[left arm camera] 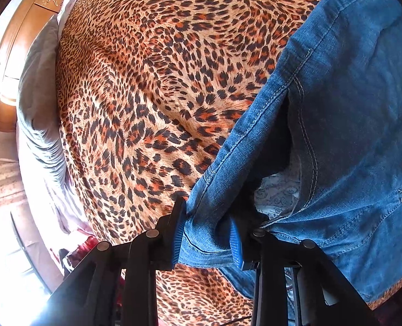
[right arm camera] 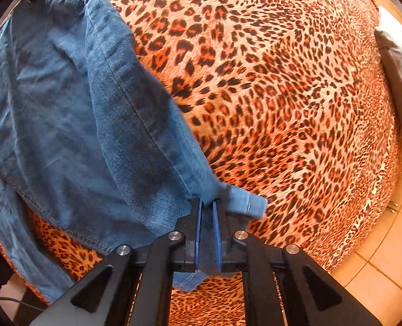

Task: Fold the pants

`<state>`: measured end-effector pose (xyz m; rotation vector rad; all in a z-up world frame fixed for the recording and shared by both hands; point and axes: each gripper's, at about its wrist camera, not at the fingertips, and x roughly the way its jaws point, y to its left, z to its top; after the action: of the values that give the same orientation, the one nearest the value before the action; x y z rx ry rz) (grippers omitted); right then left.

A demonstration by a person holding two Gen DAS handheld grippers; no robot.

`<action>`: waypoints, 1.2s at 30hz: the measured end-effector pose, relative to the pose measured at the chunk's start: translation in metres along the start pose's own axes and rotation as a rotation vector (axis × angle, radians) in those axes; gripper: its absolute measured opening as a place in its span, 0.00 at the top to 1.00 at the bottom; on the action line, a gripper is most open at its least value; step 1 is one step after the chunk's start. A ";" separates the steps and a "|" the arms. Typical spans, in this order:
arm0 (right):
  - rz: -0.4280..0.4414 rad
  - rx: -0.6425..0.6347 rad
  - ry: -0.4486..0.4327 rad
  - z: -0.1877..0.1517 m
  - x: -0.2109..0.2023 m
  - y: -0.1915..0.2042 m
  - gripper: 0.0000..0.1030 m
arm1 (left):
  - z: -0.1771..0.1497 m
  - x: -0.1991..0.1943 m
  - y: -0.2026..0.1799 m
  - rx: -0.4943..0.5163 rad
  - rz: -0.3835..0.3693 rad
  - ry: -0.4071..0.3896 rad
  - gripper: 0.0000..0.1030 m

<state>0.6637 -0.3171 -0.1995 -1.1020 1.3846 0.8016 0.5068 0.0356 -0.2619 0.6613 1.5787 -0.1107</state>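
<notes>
Blue denim pants (left arm camera: 350, 108) hang lifted above a leopard-print bedspread (left arm camera: 152, 87). My left gripper (left arm camera: 207, 235) is shut on the bunched waistband end, with the white pocket lining (left arm camera: 278, 193) showing just beyond it. In the right wrist view the pants (right arm camera: 73, 114) drape to the left, and my right gripper (right arm camera: 207, 217) is shut on a hem edge of the denim, its blue pads pressed close on the cloth. The rest of the pants stretches between the two grippers and partly rests on the bedspread (right arm camera: 282, 95).
A grey pillow (left arm camera: 37, 103) and a wooden headboard (left arm camera: 18, 40) lie at the left of the bed. A pale pillow (right arm camera: 399, 62) sits at the far right edge. Tiled floor (right arm camera: 377, 266) shows beyond the bed's lower right corner.
</notes>
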 end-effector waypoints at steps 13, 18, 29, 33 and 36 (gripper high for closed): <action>0.090 -0.008 0.048 0.056 0.030 -0.003 0.65 | 0.008 0.013 0.003 0.019 -0.018 0.011 0.67; 0.101 -0.091 0.074 0.054 0.029 0.007 0.95 | 0.009 0.014 0.006 -0.007 -0.032 0.008 0.66; 0.044 0.010 -0.082 -0.031 -0.064 0.010 0.96 | -0.021 -0.020 0.017 -0.149 -0.058 -0.080 0.77; 0.031 0.066 -0.140 -0.068 -0.104 0.033 0.96 | -0.045 -0.037 0.017 -0.213 -0.077 -0.111 0.83; 0.031 0.108 -0.174 -0.081 -0.125 0.084 0.96 | -0.068 -0.053 0.014 -0.250 -0.093 -0.132 0.85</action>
<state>0.5475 -0.3439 -0.0767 -0.9082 1.2857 0.8153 0.4516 0.0594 -0.1987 0.3782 1.4663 -0.0242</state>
